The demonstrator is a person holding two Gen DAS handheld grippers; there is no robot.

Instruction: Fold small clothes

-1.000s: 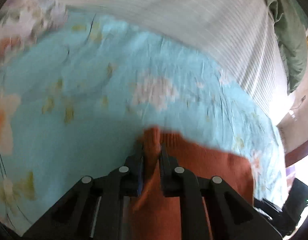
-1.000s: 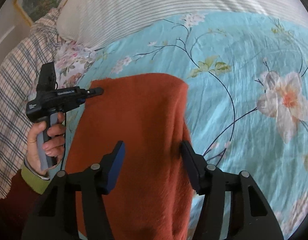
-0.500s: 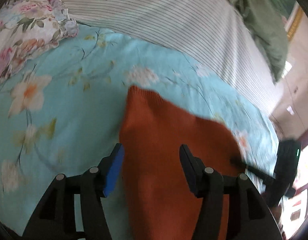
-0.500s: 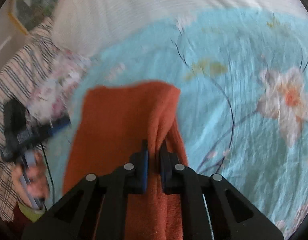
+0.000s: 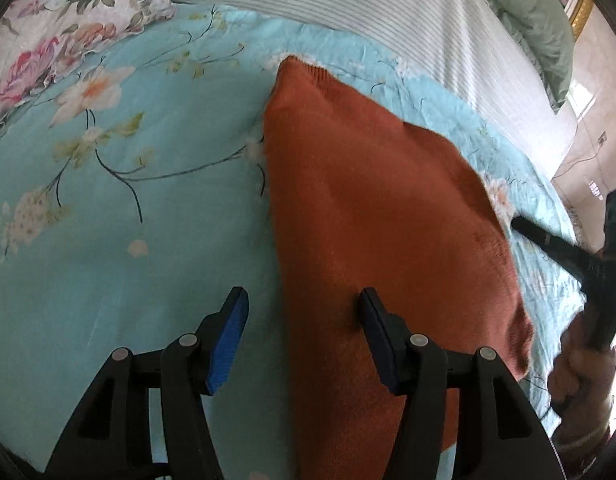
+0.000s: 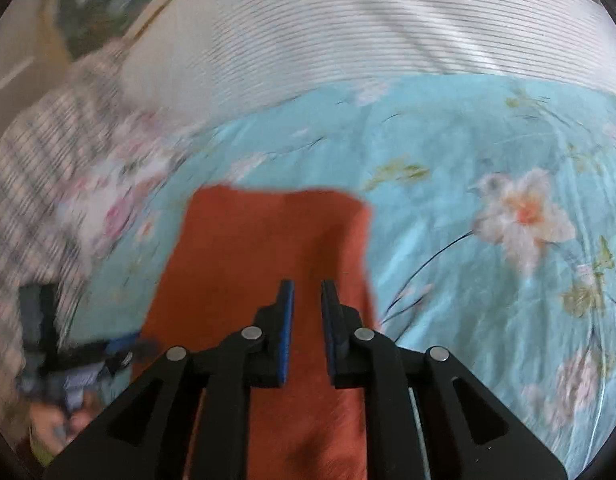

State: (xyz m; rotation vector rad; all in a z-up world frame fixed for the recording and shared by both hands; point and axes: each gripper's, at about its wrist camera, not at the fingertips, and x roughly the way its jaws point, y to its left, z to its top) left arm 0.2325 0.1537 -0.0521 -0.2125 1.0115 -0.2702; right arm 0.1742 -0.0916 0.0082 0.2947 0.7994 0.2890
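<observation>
An orange knitted garment (image 5: 368, 200) lies folded on the blue flowered sheet (image 5: 128, 240). My left gripper (image 5: 303, 300) hangs open over its near left edge, one finger above the sheet and the other above the knit, gripping nothing. In the right wrist view, my right gripper (image 6: 307, 286) is at the garment's (image 6: 248, 260) right side. Its jaws stand narrow and are opening slightly, with a raised fold of the knit between the pads. That view is blurred by motion.
A striped white cover (image 5: 388, 20) lies beyond the sheet, with a rose-patterned pillow (image 5: 48, 40) at the left and green bedding (image 5: 528, 20) at the far right. A checked cloth (image 6: 36, 200) lies at the left. The person's hand (image 5: 580, 364) holds the other gripper's handle.
My left gripper opened, let go of the garment and drew back from its far corner. My right gripper closed on a fold at the garment's right edge and lifted a little.
</observation>
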